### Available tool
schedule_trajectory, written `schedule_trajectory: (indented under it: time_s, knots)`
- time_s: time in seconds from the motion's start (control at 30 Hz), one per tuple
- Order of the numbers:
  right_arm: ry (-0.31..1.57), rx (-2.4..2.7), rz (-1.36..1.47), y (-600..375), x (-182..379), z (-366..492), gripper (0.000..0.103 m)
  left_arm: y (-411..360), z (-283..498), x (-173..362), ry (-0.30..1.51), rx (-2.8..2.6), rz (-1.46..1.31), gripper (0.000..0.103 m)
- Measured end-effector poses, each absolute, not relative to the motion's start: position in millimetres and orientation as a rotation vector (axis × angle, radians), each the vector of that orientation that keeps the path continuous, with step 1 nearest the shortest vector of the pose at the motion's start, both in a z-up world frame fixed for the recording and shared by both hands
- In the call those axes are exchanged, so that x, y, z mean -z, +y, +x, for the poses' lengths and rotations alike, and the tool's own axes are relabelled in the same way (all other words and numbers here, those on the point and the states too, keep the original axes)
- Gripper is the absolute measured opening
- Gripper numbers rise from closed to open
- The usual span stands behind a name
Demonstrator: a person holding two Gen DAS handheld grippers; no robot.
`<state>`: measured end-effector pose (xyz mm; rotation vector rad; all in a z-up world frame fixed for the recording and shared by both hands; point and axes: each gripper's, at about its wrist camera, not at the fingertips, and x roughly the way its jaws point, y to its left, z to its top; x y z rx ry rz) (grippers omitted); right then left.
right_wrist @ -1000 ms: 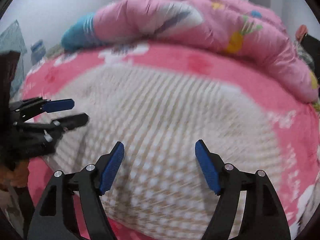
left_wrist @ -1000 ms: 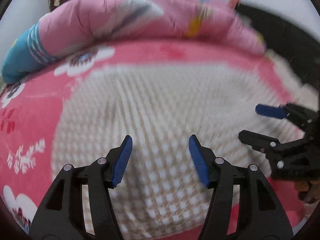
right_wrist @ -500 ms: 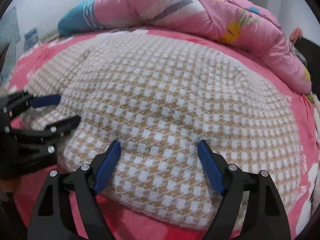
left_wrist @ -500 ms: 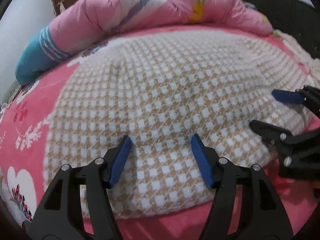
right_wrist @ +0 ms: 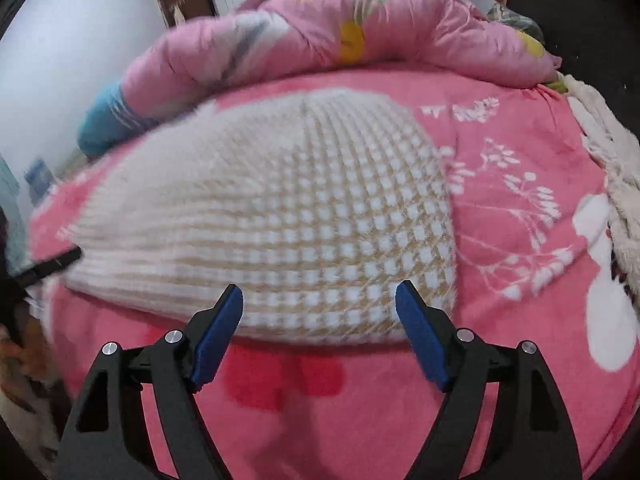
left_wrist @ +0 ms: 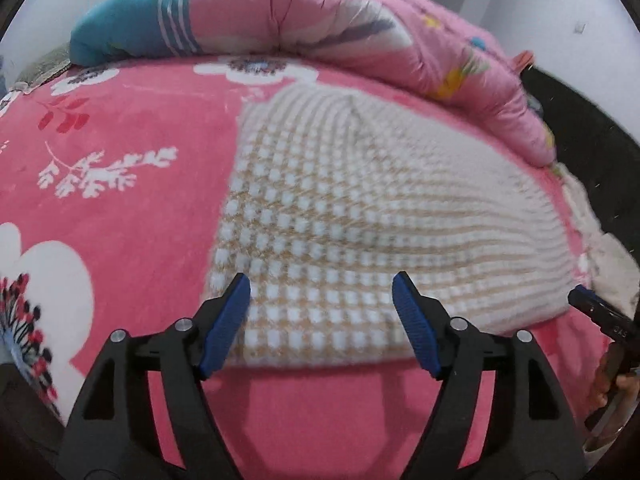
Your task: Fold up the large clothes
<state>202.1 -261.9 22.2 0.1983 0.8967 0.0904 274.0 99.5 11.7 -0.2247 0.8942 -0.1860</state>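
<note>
Garment: checked knit sweater folded on pink floral blanket
Left gripper: spread wide, empty
Right gripper: spread wide, empty

Both wrist cameras are looking forward and down along their claws, hovering close over the near edge of the bed. The left view is facing its left half, the right view its right, both sharing the checked knit garment and rolled quilt.

Right tool (jaws apart) above checked sweater.
</note>
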Motion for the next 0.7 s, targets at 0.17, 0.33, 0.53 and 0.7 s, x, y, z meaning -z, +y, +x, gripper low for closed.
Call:
schedule_trajectory:
  time_s: [0.17, 0.33, 0.53, 0.7]
  knots:
    - [0.867, -0.121, 0.279, -263, -36, 177, 0.085, 95, 237, -34, 0.825, 0.195, -0.248, 0.085]
    - [0.850, -0.165, 0.177, -217, -50, 152, 0.089, 86, 193, -57, 0.800, 0.164, -0.213, 0.093]
    - [0.780, -0.152, 0.026, -182, -74, 136, 0.096, 71, 167, -79, 0.747, 0.090, -0.139, 0.095]
    - [0.732, -0.128, -0.038, -165, -88, 128, 0.096, 65, 157, -89, 0.735, 0.001, -0.076, 0.095]
